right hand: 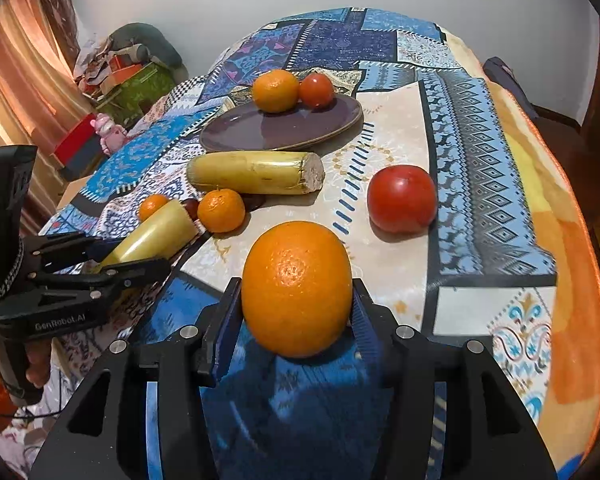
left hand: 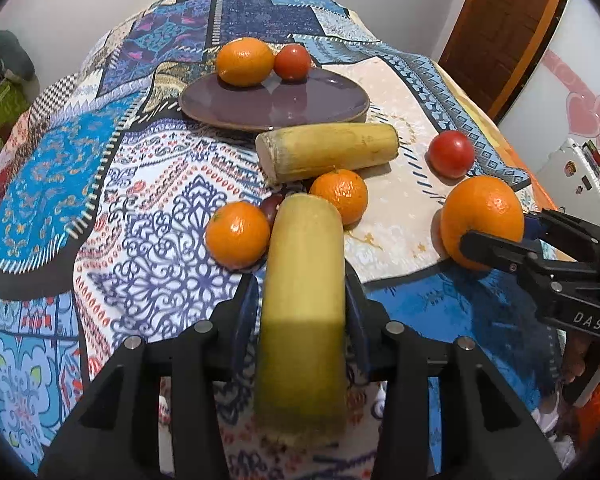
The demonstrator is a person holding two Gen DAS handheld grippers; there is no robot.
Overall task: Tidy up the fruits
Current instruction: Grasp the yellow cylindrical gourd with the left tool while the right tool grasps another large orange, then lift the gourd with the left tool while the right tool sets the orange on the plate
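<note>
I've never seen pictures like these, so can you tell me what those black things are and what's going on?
Those black things are tongs. A person holds one in each hand, and each carries a small camera looking along its two fingers. So one picture comes from the left tongs and the other from the right tongs.

The left tongs grip a yellow-green stalk piece. The right tongs grip a big orange.

On the patterned cloth sits a purple plate with an orange and a tomato on it. Nearby lie another stalk piece, two small oranges, something small and dark between them, and a second tomato.

The person is sorting fruit.
</note>
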